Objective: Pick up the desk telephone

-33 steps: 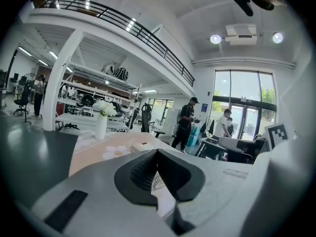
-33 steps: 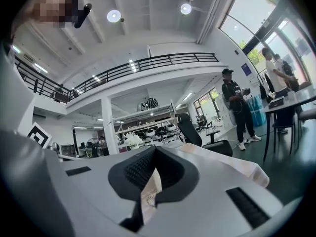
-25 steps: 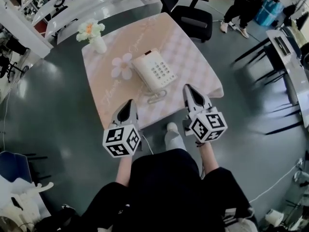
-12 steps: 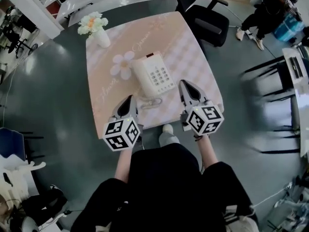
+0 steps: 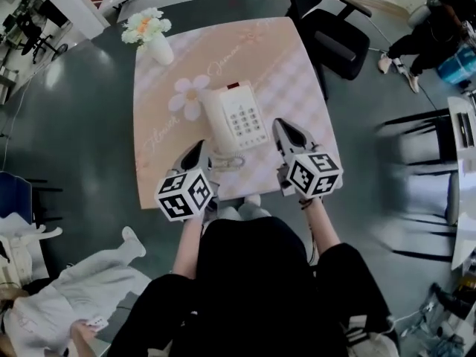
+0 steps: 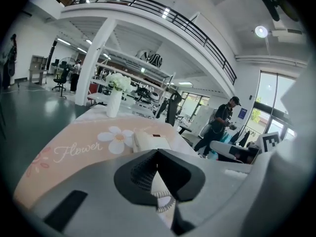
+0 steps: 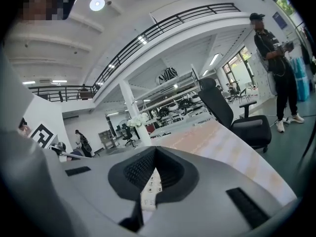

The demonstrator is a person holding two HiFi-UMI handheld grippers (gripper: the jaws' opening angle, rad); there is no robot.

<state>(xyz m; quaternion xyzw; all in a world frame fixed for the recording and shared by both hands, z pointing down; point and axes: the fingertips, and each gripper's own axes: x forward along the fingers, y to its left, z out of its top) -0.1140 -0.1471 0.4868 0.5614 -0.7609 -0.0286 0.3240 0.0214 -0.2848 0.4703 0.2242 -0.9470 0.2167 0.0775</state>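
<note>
While both sets of jaws sit pressed together, empty, the left hand-held gripper point(image 5: 198, 152) and right hand-held gripper point(image 5: 282, 127) flank the cream push-button desk telephone point(image 5: 236, 117) on the pink checked table point(image 5: 297, 73). Risks: shut jaws shove the phone rather than grip it; the coiled white cord point(image 5: 227, 161) snags the left one.

On the table point(image 5: 160, 125), bare cloth lies open on both sides of the phone point(image 5: 236, 117). The left tool point(image 5: 199, 147), jaws together, is over the near edge just left of the phone, and the coiled cord point(image 5: 227, 161) lies in the way beside it. The right tool point(image 5: 282, 125), also closed, has clear cloth up to the phone's right flank. A vase point(image 5: 158, 44) stands well apart at the far left corner. A chair point(image 5: 338, 39) is beyond the far right corner.
</note>
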